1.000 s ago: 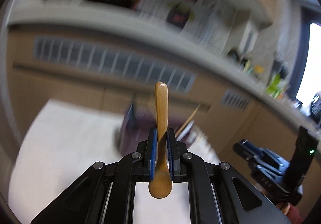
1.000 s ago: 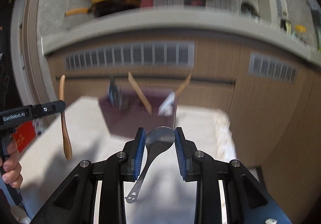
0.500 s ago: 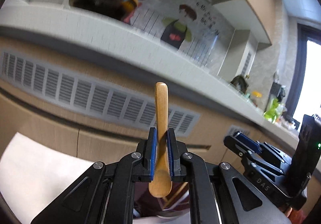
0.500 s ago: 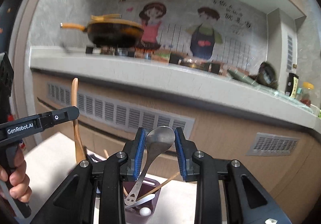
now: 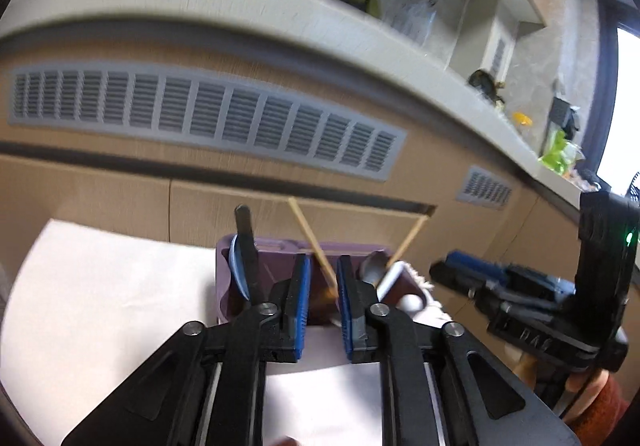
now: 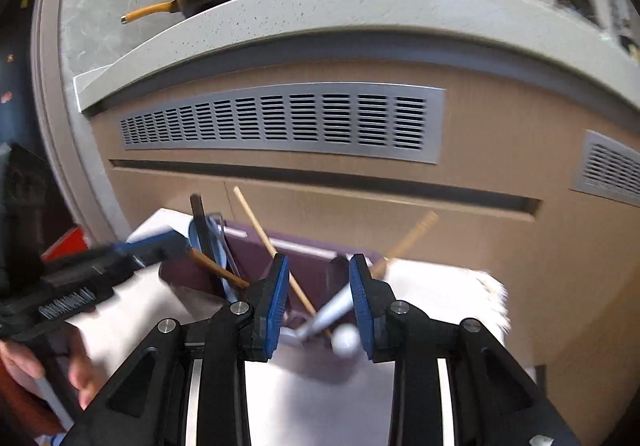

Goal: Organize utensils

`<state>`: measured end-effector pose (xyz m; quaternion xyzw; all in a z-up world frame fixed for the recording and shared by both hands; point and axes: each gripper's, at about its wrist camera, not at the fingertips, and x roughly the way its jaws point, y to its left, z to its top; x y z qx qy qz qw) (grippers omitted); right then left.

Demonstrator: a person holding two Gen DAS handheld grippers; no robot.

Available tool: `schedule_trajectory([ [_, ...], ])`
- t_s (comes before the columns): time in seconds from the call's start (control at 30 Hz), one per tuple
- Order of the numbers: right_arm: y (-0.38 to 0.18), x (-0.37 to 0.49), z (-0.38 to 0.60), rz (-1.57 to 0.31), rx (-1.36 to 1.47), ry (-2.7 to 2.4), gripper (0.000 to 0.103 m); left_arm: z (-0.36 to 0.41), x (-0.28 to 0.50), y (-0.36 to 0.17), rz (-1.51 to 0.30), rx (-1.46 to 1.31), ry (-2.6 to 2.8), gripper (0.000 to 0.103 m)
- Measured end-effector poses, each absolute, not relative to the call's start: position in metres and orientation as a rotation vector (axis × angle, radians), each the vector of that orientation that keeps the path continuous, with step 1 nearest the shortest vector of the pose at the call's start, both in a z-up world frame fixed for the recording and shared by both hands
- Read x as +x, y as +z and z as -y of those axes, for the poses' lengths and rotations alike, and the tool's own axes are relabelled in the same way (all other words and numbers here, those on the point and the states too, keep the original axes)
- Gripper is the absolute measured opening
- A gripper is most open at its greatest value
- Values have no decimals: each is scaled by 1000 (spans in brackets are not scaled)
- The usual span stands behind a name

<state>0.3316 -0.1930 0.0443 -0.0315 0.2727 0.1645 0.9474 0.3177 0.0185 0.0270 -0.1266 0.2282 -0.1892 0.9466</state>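
Both the left gripper (image 5: 322,300) and right gripper (image 6: 319,300) have jaws open and empty, low-centre over the purple caddy (image 5: 280,254). Drop-off looks done, next means fetching another utensil

Black gripper (image 5: 322,296), blue pads (image 5: 301,302)

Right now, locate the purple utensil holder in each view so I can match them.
Left wrist: purple utensil holder low centre, behind the left hand-held gripper.
Right wrist: purple utensil holder low centre, between the blue pads.
Shared landmark: grey vent grille above it.
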Motion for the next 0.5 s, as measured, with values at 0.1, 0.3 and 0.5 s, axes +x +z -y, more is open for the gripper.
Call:
schedule_trajectory([
  [0.1,46,294,195,-523,-59,300,32,-24,286,35,-420,-240,-333,55],
  [0.3,44,221,195,-478,-39,273,44,-18,218,32,-437,-199,-220,62],
  [0.5,32,174,194,-526,22,321,44,-1,160,19,-461,-139,-132,62],
])
